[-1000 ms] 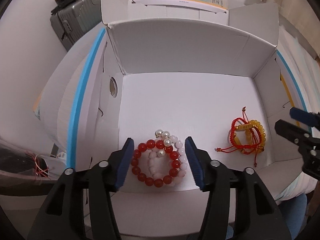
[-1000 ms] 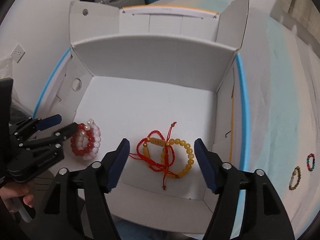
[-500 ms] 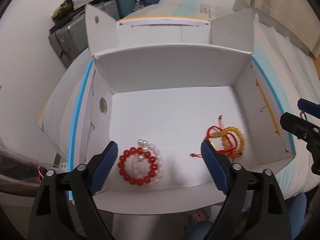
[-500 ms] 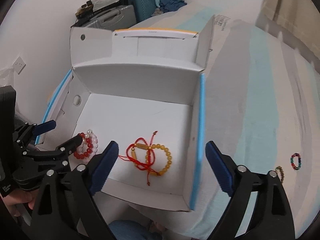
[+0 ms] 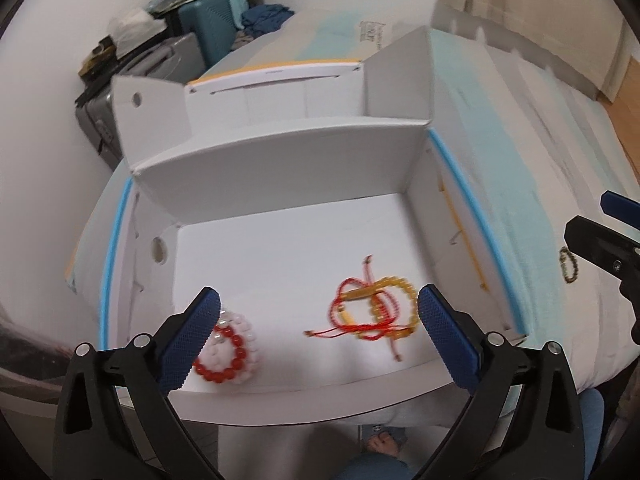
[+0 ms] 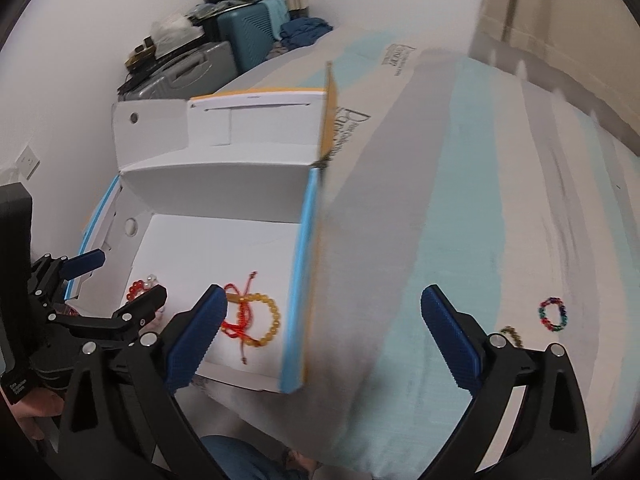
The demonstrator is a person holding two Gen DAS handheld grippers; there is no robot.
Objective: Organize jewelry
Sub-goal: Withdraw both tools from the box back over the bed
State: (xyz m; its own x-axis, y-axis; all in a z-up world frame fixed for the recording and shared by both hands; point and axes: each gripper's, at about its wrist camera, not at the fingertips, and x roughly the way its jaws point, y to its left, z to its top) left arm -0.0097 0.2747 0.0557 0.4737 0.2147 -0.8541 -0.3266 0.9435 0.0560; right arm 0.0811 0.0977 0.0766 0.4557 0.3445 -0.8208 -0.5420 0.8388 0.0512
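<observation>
An open white cardboard box [image 5: 280, 168] lies on a bed. On its floor at the left lie a red bead bracelet [image 5: 226, 356] and a pink-white bead bracelet [image 5: 240, 328] together. At the right lie a yellow bead bracelet [image 5: 394, 308] and a red cord bracelet [image 5: 352, 316], tangled. My left gripper [image 5: 318, 334] is open and empty above the box's near edge. My right gripper [image 6: 322, 338] is open and empty over the box's right wall and the bedsheet. A multicoloured bead bracelet [image 6: 552, 315] and a dark olive bracelet [image 6: 512, 334] lie on the sheet to the right.
The bedsheet [image 6: 460, 200] is striped grey and light blue. Suitcases [image 5: 200, 44] with clothes piled on them stand against the wall behind the box. The box's flaps [image 5: 148, 116] stand up at the back. The dark olive bracelet also shows in the left wrist view [image 5: 568, 264].
Both grippers have opened wide and pulled back and up from the box. The right gripper has swung right, toward the bracelets on the sheet. The bracelets in the box stay put.
</observation>
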